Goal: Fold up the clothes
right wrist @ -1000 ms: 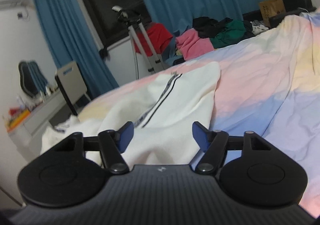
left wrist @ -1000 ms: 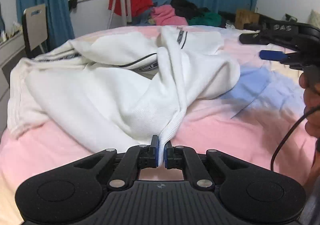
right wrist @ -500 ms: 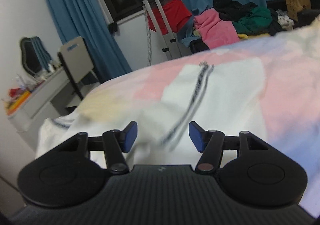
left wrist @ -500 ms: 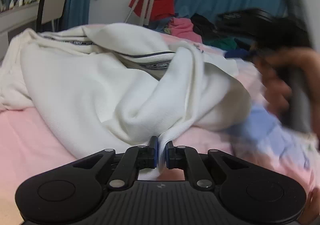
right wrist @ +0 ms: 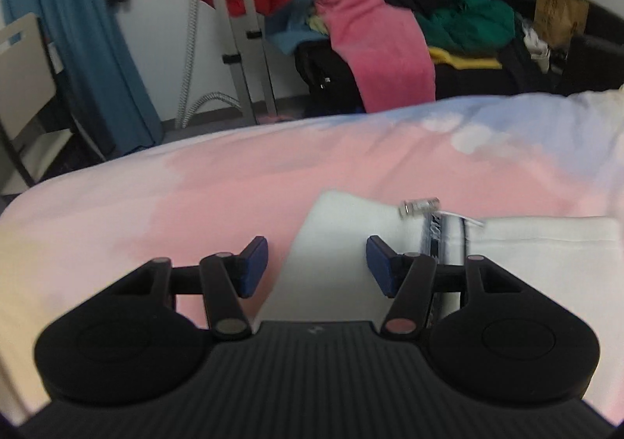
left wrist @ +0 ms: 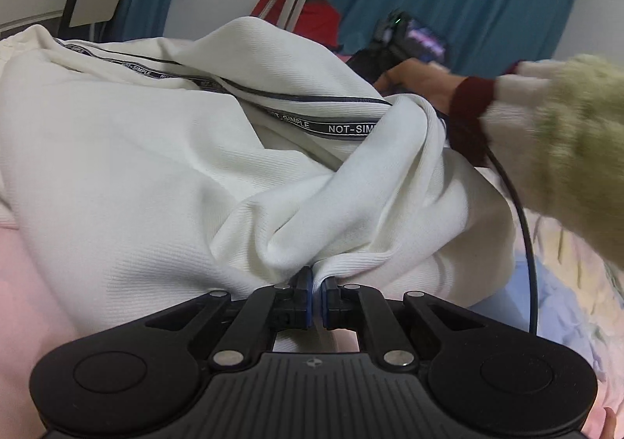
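A white zip jacket [left wrist: 163,166] with a dark lettered zipper tape lies bunched on a pastel pink and blue bedsheet [left wrist: 23,275]. My left gripper [left wrist: 316,296] is shut on a ribbed hem fold of the jacket, which rises in a twist from its pads. In the right wrist view my right gripper [right wrist: 316,267] hovers over a flat corner of the jacket [right wrist: 343,228] near its zipper pull [right wrist: 420,206]; its jaws are closing with nothing pressed between them. In the left wrist view the right gripper's body [left wrist: 397,45] shows behind the jacket, held by a hand in a fuzzy green sleeve [left wrist: 573,150].
Beyond the bed's far edge stand a tripod [right wrist: 238,29], a folding chair [right wrist: 23,80] and blue curtains [right wrist: 70,41]. A pile of red, pink, green and black clothes [right wrist: 374,37] lies on a dark couch. A black cable [left wrist: 522,228] hangs from the right hand.
My right gripper swept fast across the bed to the jacket's far corner, jaws narrowing a little. My left gripper rolled and sank slightly, keeping its hold on the hem.
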A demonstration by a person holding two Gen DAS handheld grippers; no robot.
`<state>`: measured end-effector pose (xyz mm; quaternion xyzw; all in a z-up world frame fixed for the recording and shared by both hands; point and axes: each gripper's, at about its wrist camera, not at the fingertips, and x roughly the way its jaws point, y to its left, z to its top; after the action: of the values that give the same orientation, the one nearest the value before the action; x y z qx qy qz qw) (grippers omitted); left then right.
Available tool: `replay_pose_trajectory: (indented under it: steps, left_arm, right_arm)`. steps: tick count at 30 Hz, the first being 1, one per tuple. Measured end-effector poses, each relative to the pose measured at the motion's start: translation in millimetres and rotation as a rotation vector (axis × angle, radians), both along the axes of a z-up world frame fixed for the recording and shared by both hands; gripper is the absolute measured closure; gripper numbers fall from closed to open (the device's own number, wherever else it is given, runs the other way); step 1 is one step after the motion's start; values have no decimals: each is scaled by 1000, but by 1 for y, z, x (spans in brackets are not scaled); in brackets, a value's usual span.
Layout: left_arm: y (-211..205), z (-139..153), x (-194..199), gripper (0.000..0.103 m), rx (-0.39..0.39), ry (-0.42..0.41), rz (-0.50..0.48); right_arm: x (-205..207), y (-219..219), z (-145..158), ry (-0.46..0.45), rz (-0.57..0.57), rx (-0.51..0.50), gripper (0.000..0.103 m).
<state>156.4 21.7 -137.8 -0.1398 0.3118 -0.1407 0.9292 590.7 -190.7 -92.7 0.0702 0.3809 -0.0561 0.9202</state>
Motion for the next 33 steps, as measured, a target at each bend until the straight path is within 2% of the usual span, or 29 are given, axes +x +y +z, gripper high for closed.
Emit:
replay_pose_trajectory:
  steps: [1,2,3,4,5,6,11,15,18,21,23,25,28,30,33]
  left_arm:
    - [2,-1,0,97,-10,-6,-3]
    - [3,-3,1,97,-18,-12,-4]
    - [3,-5,1,97,-25,-17,-6]
    - [4,-5,1,97,-31,-18,-5]
    - [5,-5,0,97,-36,-20,-5]
    - [5,-4,-1,99,-38,-24,-5]
    - [1,1,-12,99,-24,-53,-1]
    - [0,10,-15,99,-36,-59,12]
    - [-3,19,-25,99,-19,-91,27]
    - [-8,31,-33,99,13,-147,17]
    - [-14,37,-40,99,43,-179,4]
    - [-21,41,-49,99,77,-186,-16]
    - [-29,42,-59,99,118,-180,-50]
    - [-35,41,-63,99,158,-151,-50]
    - [-42,40,-66,99,215,-118,-50]
  right_arm:
    - [9,-1,-6,12,-8,-1,44]
    - [9,2,-10,4,-8,-40,53]
    - [9,6,-13,-4,-7,-81,72]
    - [7,8,-14,-22,-3,-108,77]
    - [4,8,-12,-34,4,-107,89]
    - [-1,6,-8,-48,-9,-107,95]
    - [-42,-29,47,-183,-70,-132,96]
    - [-104,-97,98,-310,-189,-28,96]
    - [-169,-159,119,-425,-305,25,96]
    - [-238,-231,109,-460,-507,135,96]
    - [-281,-274,85,-442,-653,225,96]
    - [-321,-305,54,-404,-753,270,96]
    - [-364,-323,10,-331,-791,230,96]
    - [-382,-336,-15,-254,-824,340,96]
    - [-406,-357,-39,-267,-896,679,94]
